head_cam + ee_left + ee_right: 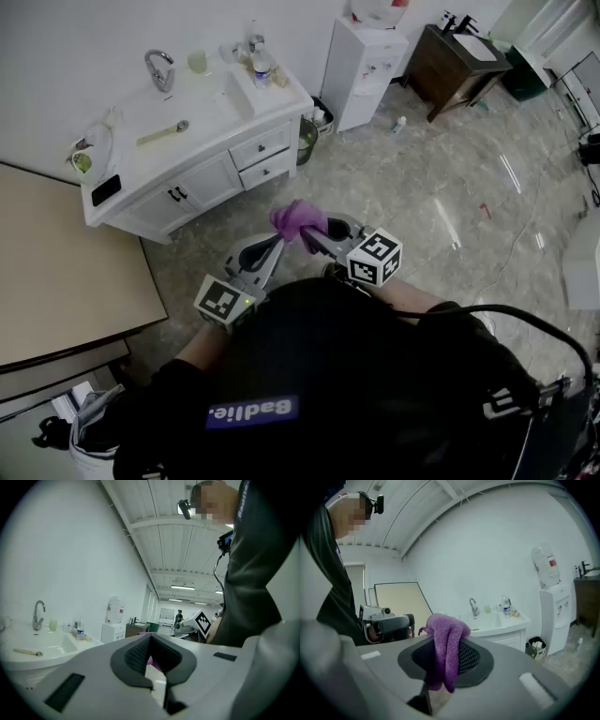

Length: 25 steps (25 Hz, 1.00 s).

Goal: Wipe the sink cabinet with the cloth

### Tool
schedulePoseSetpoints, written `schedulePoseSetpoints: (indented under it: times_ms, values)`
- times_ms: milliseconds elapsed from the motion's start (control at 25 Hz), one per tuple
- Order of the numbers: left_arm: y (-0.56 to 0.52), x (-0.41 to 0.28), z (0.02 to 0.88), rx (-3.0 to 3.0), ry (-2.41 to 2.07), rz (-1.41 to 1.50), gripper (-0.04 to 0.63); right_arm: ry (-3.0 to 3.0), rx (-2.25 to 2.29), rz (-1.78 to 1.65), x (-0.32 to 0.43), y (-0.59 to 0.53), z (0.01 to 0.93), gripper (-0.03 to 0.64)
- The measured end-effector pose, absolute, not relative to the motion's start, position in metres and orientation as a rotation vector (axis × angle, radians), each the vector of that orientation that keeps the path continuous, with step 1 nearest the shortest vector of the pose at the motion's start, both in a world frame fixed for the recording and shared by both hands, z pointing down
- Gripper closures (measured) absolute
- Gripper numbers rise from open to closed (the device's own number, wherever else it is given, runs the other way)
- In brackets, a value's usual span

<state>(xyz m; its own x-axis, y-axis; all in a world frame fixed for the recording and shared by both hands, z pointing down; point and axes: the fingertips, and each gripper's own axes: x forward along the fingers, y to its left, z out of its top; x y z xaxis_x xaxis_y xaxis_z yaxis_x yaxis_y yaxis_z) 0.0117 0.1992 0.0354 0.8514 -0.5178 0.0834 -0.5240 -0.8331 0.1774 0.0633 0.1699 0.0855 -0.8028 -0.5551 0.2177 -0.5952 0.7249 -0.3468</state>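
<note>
Cloth [300,223] of purple microfibre, one, draped over and clamped between the closed fingers of the right gripper [317,236]. Left gripper [270,247], fingers shut tip to tip, points at the cloth from just beside it. Both grippers are held before the chest, well apart from the single white sink cabinet [202,183].

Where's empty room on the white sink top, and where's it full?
Bare on the sink cabinet: the front strip between the black device and the brush, and the middle below the faucet. Crowded: the back right corner round the bottle, and the left end.
</note>
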Motion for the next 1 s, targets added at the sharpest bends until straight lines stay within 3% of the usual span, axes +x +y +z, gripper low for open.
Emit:
schedulePoseSetpoints:
  times_ms: [1000]
  values:
    - [0.190, 0.000, 0.048, 2.787, -0.851, 0.067, 0.591, -2.854, 0.929, 0.719, 0.053, 0.160, 0.100, 0.540]
